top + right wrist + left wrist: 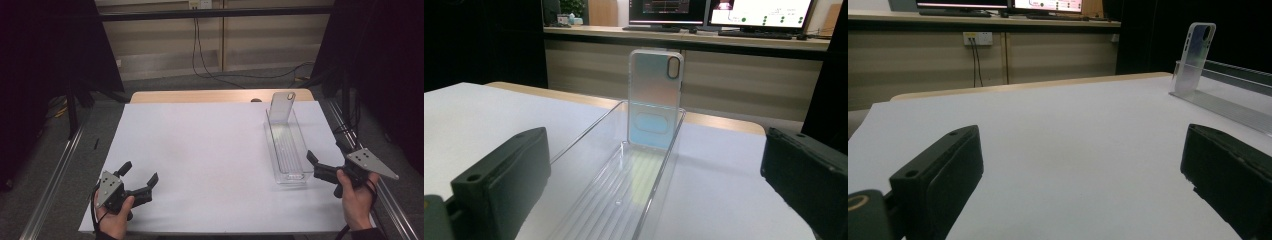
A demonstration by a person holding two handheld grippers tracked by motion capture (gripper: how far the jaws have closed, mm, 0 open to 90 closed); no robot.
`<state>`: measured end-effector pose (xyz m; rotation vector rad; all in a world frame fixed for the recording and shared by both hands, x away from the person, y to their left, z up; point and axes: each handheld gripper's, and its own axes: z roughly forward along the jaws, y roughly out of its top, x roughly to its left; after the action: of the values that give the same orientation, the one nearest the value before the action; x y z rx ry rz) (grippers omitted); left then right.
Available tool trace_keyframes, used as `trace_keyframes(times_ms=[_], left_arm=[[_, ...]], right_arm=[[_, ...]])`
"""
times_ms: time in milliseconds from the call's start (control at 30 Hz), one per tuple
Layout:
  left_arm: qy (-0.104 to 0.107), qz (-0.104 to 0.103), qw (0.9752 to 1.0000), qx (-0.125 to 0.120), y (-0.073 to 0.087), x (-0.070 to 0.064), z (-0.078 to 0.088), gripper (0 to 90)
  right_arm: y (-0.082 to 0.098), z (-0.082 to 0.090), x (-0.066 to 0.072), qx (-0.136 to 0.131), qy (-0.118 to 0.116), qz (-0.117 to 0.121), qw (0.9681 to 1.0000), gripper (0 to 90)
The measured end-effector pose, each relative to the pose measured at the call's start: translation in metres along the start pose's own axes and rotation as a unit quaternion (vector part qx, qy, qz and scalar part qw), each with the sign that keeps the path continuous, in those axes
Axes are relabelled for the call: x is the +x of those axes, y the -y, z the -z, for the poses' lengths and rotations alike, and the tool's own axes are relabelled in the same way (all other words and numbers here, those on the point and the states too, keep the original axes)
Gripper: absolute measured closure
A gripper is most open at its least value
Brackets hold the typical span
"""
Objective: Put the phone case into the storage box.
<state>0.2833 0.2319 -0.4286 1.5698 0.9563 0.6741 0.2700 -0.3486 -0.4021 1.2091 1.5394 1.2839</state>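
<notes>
White desk [210, 150]: my right gripper [320, 167] and left gripper [139, 176] rest low, jaws spread; phone case [282, 106] stands upright in the lengthwise clear tray [287, 150].

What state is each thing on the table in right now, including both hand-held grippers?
Left hand-held gripper: open, empty, low over the white sheet.
Right hand-held gripper: open, empty, at the near end of the tray.
Clear tray: lying flat on the sheet, lengthwise away from the person.
Phone case: standing upright at the tray's far end, leaning on its end wall.
White sheet: spread flat over the table.
</notes>
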Motion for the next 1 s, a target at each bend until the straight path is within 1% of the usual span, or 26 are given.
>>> trace_keyframes(times_ms=[167,300,400,433,500,567,633,700,767,867,1000], left_arm=[[-0.001,-0.001,1.0000,0.003,0.000,-0.002,0.002,3.4],[0.000,0.000,1.0000,0.000,0.000,-0.003,0.005,3.4],[-0.003,-0.001,1.0000,0.003,0.000,-0.003,0.007,3.4],[-0.003,0.002,1.0000,0.002,0.001,-0.003,0.007,3.4],[-0.003,-0.001,1.0000,0.003,0.001,-0.004,0.008,3.4],[-0.001,-0.002,1.0000,0.003,0.001,-0.005,0.009,3.4],[0.001,-0.003,1.0000,0.005,0.002,-0.005,0.010,3.4],[-0.003,-0.008,0.9999,0.008,0.003,-0.005,0.010,3.4],[-0.001,-0.008,0.9999,0.011,0.003,-0.005,0.010,3.4],[-0.002,-0.008,0.9999,0.010,0.003,-0.006,0.010,3.4],[-0.003,-0.008,0.9999,0.013,0.004,-0.006,0.011,3.4]], right_arm=[[0.003,0.007,0.002,0.000,-0.003,0.001,1.0000,0.0],[0.007,0.011,0.003,0.004,-0.009,0.003,0.9999,0.0],[0.011,0.014,0.005,0.008,-0.014,0.001,0.9999,0.0],[0.012,0.015,0.006,0.010,-0.017,0.001,0.9998,0.0],[0.015,0.017,0.008,0.012,-0.016,-0.006,0.9998,0.0],[0.018,0.020,0.009,0.012,-0.017,-0.008,0.9997,0.0],[0.020,0.022,0.010,0.014,-0.015,-0.009,0.9998,0.0],[0.022,0.024,0.012,0.015,-0.014,-0.015,0.9997,0.0],[0.023,0.026,0.013,0.014,-0.011,-0.015,0.9997,0.0],[0.026,0.028,0.013,0.015,-0.004,-0.013,0.9998,0.0],[0.032,0.030,0.014,0.019,-0.002,-0.024,0.9995,0.0]])
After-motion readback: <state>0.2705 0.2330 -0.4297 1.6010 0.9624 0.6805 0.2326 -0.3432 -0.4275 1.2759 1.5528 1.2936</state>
